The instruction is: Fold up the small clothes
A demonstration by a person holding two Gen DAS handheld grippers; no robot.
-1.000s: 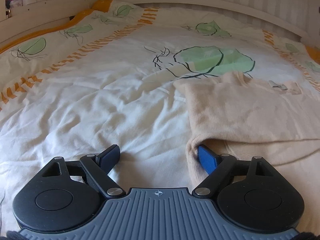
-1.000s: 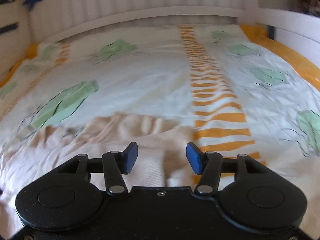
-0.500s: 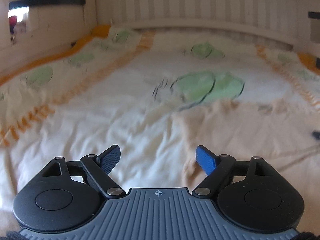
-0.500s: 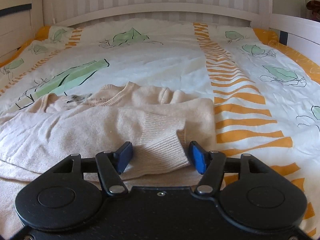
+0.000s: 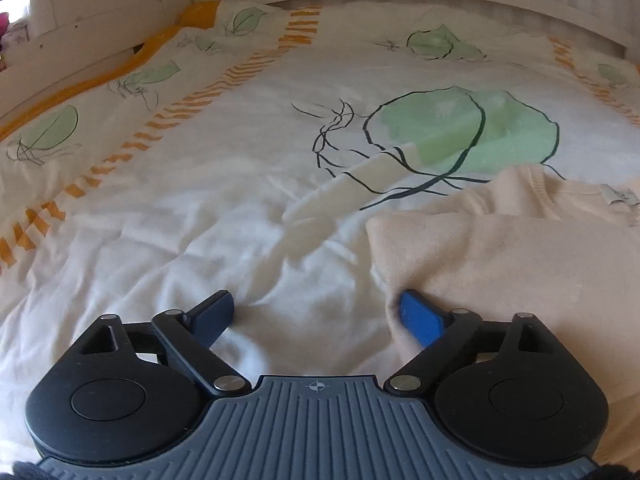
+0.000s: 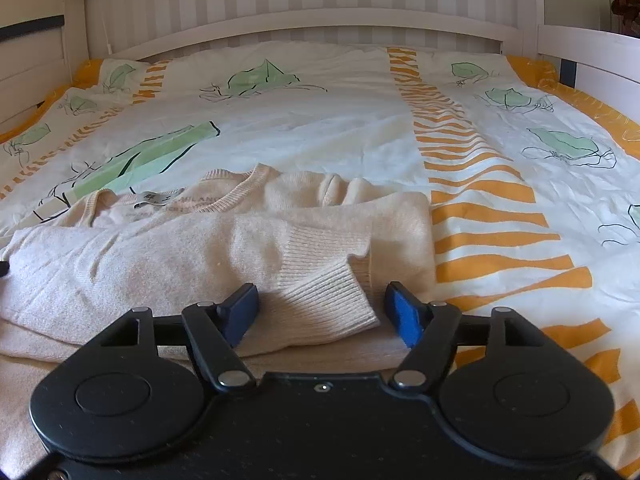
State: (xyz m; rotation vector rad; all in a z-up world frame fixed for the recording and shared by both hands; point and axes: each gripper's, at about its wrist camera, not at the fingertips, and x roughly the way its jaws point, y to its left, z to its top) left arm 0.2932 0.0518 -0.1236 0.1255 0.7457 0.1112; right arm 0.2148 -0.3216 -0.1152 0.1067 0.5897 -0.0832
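A small cream knit sweater (image 6: 240, 240) lies on the bed with its sleeves folded across the body and its neck label facing up. My right gripper (image 6: 322, 310) is open, its jaws either side of the ribbed cuff (image 6: 328, 292) of the folded sleeve. In the left wrist view the sweater (image 5: 500, 256) lies at the right. My left gripper (image 5: 316, 312) is open at the sweater's left edge, its right finger (image 5: 420, 316) tucked under the fabric fold and its left finger on the bare duvet.
The duvet (image 5: 200, 200) is white with green leaf prints and orange striped bands (image 6: 472, 200). A white slatted headboard (image 6: 320, 24) runs along the far side, and bed rails (image 6: 592, 60) stand at the sides.
Both grippers rose and swung over the bed half a second ago, then came back down to the sweater. The sleeve now lies folded across the body. Both grippers stay open.
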